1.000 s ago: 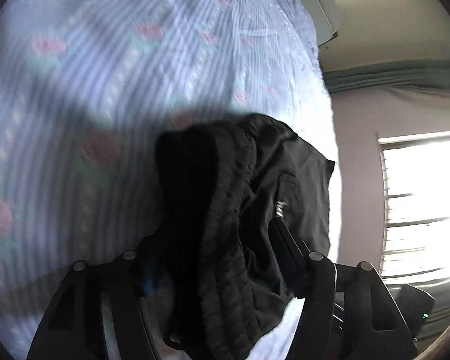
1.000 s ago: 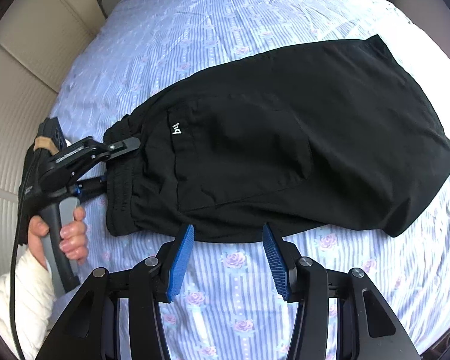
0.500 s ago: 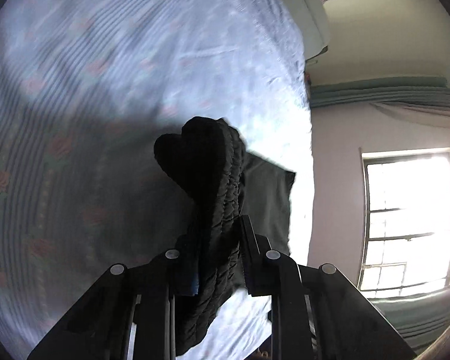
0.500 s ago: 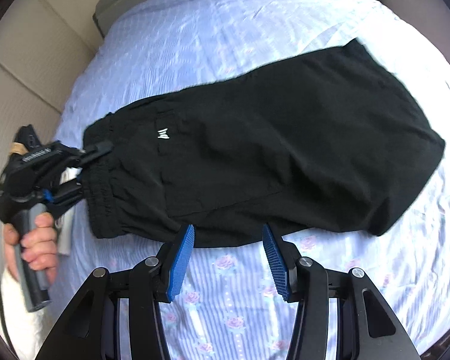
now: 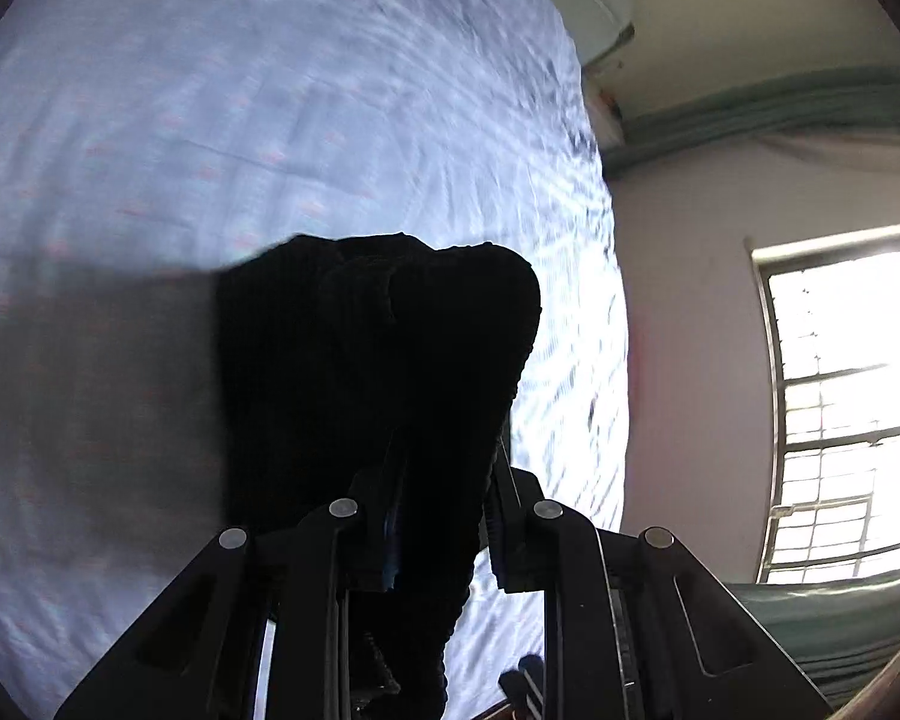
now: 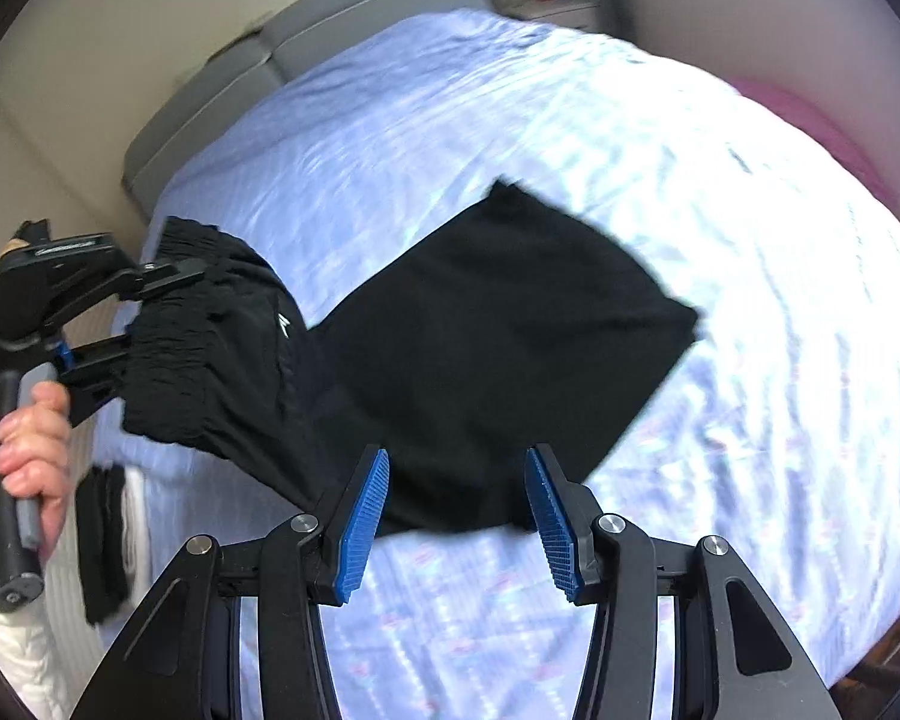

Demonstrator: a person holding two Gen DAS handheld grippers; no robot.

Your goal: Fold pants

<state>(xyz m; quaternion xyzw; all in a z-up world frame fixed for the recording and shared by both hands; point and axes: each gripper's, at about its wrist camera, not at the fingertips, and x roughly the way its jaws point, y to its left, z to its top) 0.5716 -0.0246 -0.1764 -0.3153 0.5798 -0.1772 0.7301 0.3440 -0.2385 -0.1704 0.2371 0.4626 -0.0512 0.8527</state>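
The black pants point(image 6: 498, 324) lie across the blue floral bed sheet point(image 6: 750, 252), leg end resting flat at the right. My left gripper point(image 6: 150, 312) is shut on the ribbed waistband point(image 6: 174, 324) and holds it lifted above the bed at the left. In the left wrist view the waistband point(image 5: 378, 372) bunches dark between the shut fingers of that gripper point(image 5: 444, 516). My right gripper point(image 6: 456, 504) is open and empty, its blue pads point(image 6: 363, 528) just above the near edge of the pants.
A grey headboard point(image 6: 306, 54) stands at the far end of the bed. A dark folded garment point(image 6: 105, 546) lies by the bed's left edge. A window point(image 5: 852, 408) and green curtain show in the left wrist view.
My left gripper has raised the waistband off the bed and drawn it left. The leg end has slid along the sheet. My right gripper stays open and has pulled back higher.
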